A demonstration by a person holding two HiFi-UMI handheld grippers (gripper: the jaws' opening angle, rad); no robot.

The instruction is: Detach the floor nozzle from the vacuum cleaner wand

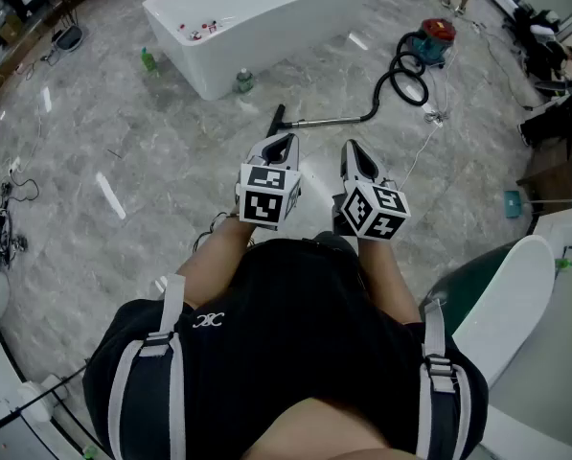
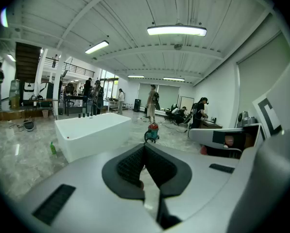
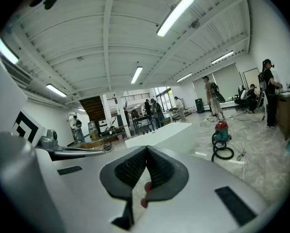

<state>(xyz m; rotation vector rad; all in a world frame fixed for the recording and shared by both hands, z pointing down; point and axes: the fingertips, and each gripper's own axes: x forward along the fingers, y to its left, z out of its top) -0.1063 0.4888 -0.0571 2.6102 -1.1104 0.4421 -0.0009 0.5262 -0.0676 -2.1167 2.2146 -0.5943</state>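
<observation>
The vacuum cleaner (image 1: pixel 437 38) stands on the marble floor at the far right, and its black hose (image 1: pixel 407 80) coils beside it. A thin metal wand (image 1: pixel 329 121) runs left from the hose to the black floor nozzle (image 1: pixel 277 119), which lies on the floor. My left gripper (image 1: pixel 286 139) is shut and empty, held in the air just short of the nozzle. My right gripper (image 1: pixel 350 146) is also shut and empty, beside it and short of the wand. The left gripper view shows the shut tips (image 2: pixel 145 145) and the vacuum (image 2: pixel 152 132) far off; the right gripper view shows shut tips (image 3: pixel 146 149) and the vacuum (image 3: pixel 221 130).
A long white tub (image 1: pixel 257 12) stands beyond the nozzle, with a green bottle (image 1: pixel 148 60) and a can (image 1: pixel 244 81) on the floor near it. Cables lie at the left (image 1: pixel 0 223). A white and green chair (image 1: pixel 501 305) is close at my right. People stand far back in the room.
</observation>
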